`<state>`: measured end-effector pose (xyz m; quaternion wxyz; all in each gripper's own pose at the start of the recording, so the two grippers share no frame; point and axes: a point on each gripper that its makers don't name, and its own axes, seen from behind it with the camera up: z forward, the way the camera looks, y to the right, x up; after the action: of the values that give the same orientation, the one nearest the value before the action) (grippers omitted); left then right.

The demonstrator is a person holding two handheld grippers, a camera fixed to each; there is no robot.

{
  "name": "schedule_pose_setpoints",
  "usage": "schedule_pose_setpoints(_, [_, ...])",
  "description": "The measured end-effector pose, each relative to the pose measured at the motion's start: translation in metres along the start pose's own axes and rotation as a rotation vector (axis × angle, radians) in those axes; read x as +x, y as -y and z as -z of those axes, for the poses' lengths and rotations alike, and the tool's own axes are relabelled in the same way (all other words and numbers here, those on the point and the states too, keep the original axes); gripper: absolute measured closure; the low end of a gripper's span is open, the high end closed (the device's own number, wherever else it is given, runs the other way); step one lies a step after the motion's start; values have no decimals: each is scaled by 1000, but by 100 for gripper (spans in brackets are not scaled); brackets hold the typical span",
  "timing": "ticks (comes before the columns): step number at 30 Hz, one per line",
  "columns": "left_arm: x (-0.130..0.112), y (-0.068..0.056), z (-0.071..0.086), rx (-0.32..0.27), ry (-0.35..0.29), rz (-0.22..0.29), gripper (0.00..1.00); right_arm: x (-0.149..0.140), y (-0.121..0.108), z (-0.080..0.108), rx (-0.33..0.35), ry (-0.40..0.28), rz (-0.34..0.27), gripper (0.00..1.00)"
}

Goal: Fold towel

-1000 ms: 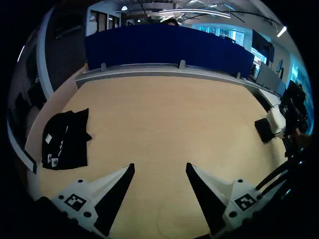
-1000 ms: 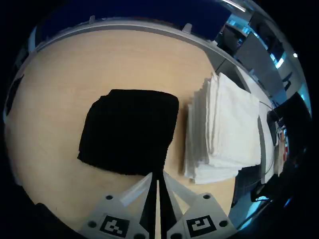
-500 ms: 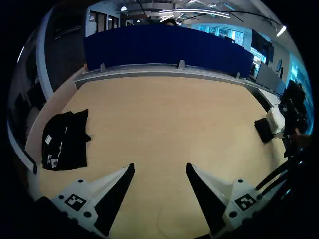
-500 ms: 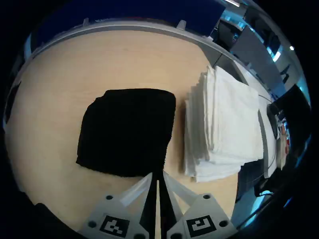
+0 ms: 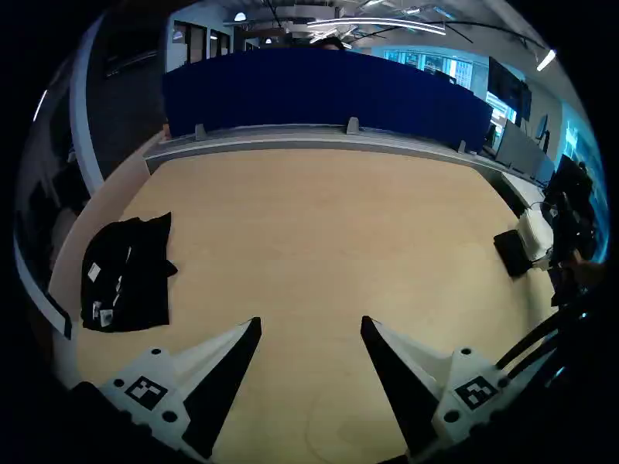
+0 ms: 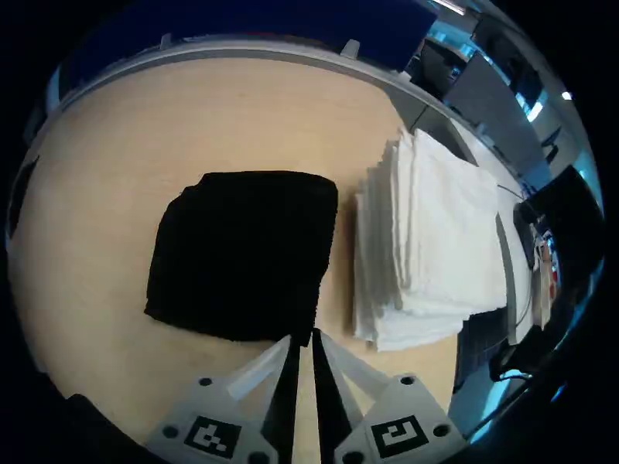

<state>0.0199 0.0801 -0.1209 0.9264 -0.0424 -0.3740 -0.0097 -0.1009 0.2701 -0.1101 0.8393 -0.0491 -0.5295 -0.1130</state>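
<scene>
A folded black towel lies flat on the wooden table, and a stack of folded white towels sits just to its right. My right gripper hovers at the black towel's near edge, its fingers parted by a narrow slit with nothing between them. My left gripper stands wide open above bare table, holding nothing. In the left gripper view the black towel and the white stack appear small at the far right.
A crumpled pile of black cloth with white tags lies near the table's left edge. A blue partition runs along the far edge. Beyond the white stack, off the table's right side, are dark office furniture and cables.
The right gripper's fingers have parted slightly from fully shut, and it has drifted a little relative to the black towel. The left gripper has stayed still.
</scene>
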Motion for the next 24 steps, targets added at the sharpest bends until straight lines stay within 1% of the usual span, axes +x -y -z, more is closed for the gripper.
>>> schedule_pose_setpoints(7, [1, 1, -1, -3, -2, 3, 4, -1, -5, 8, -13, -5, -1, 33])
schedule_pose_setpoints(9, [2, 0, -1, -4, -2, 3, 5, -1, -6, 9, -17, -9, -6, 23])
schedule_pose_setpoints(11, [2, 0, -1, -6, -3, 3, 5, 0, -6, 12, -18, -16, -12, 15])
schedule_pose_setpoints(13, [3, 0, -2, -7, -4, 2, 5, 0, -6, 13, -19, -23, -17, 11])
schedule_pose_setpoints(16, [4, 0, -1, -9, -5, 1, 5, 1, -7, 16, -22, -33, -22, 1])
schedule_pose_setpoints(24, [6, 2, 1, -11, -11, 2, 5, 7, -3, 24, -20, -70, -32, 0])
